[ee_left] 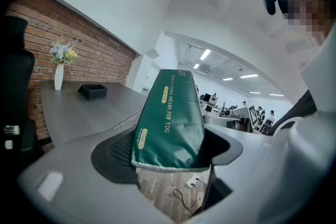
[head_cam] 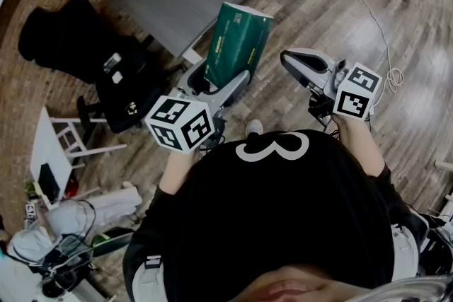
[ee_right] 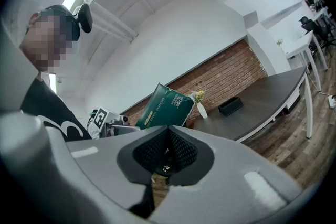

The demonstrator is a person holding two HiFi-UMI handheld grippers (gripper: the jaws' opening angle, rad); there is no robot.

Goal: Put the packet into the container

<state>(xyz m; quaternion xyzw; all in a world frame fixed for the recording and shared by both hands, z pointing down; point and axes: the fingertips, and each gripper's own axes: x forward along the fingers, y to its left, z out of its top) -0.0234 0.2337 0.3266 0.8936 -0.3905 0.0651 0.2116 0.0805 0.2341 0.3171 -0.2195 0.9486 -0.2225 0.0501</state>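
Fingers of my left gripper (head_cam: 219, 79) pinch the green packet (head_cam: 237, 39) by its lower end, holding it upright over the wood floor (head_cam: 354, 25). My right gripper (ee_right: 167, 152) has its fingers pressed together on nothing. Well apart, the black container (ee_left: 93, 92) sits on the grey table (ee_left: 79, 115) near a vase of flowers (ee_left: 59, 76), its inside unseen.

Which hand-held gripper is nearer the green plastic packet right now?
Left. The left hand-held gripper is clamped on the lower end of the green plastic packet; the right hand-held gripper sits apart to its right, jaws together and empty.
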